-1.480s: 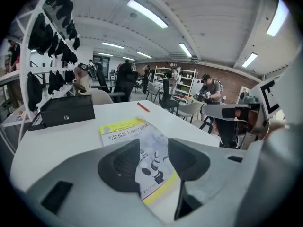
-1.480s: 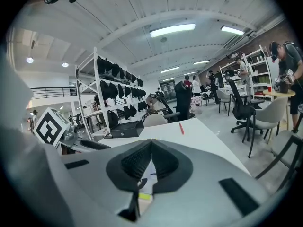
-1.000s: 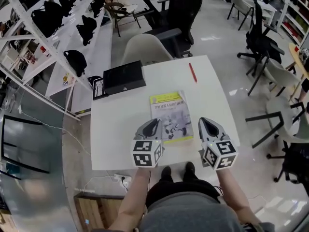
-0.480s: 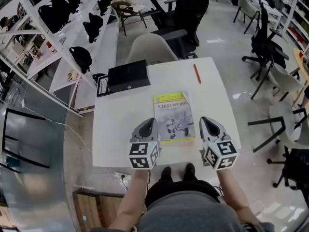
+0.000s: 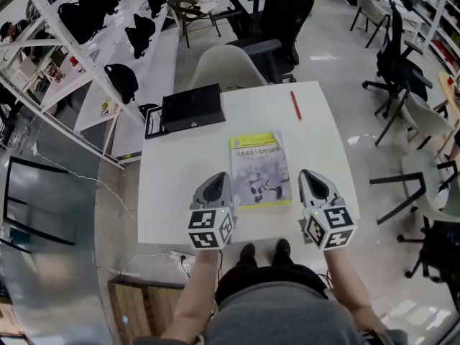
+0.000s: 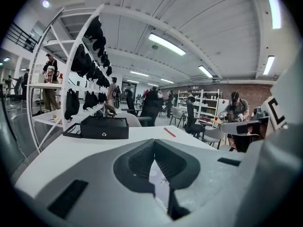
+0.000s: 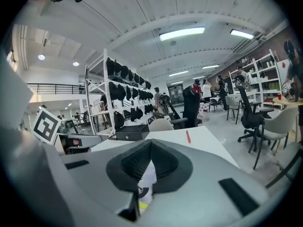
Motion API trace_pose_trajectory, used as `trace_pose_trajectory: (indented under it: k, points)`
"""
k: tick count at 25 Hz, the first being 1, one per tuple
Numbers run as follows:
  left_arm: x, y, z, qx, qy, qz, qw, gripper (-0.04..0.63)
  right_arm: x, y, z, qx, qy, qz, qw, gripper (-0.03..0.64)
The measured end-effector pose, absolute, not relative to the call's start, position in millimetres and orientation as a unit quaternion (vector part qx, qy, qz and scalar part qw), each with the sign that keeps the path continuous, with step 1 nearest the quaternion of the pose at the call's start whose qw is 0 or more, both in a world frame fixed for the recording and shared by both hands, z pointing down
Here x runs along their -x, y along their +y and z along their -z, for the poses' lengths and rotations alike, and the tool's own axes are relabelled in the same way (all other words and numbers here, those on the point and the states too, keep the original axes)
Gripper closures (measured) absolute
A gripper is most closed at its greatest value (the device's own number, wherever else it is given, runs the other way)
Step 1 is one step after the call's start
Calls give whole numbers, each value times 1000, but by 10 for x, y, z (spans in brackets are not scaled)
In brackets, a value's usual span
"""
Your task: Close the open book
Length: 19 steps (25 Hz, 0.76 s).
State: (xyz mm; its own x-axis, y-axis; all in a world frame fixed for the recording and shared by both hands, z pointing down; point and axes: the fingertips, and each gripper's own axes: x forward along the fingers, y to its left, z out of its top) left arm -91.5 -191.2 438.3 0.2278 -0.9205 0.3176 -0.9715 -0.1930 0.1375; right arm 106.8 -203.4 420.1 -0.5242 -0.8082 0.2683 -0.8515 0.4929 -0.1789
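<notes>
A book [image 5: 259, 167] with a yellow-and-grey cover lies closed and flat in the middle of the white table [image 5: 172, 192]. My left gripper [image 5: 218, 180] hovers just off the book's near left corner, its jaws shut with nothing in them. At the book's near right my right gripper [image 5: 309, 175] also has its jaws together and empty. In the left gripper view the fingertips of the left gripper [image 6: 154, 143] meet, and a sliver of the book [image 6: 158, 181] shows below them. The right gripper view shows the right gripper [image 7: 150, 143] likewise, with the book [image 7: 147, 178] beneath.
A black box [image 5: 191, 108] sits at the table's far left corner, and a red pen [image 5: 295, 105] lies near the far right edge. A white chair [image 5: 230, 67] stands behind the table. White shelving [image 5: 79, 42] runs along the left, and office chairs [image 5: 395, 63] stand on the right.
My left gripper has drawn a little back and to the left, off the book's left edge. The book and my right gripper have stayed where they were.
</notes>
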Motion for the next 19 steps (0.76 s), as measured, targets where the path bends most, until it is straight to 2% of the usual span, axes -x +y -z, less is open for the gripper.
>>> trace_pose_trajectory:
  k: [19]
  points:
    - [913,-1938,-4388,-772,-613,-95,137,589,-1091,-2066,-4221,-490,-857,-142,79,615]
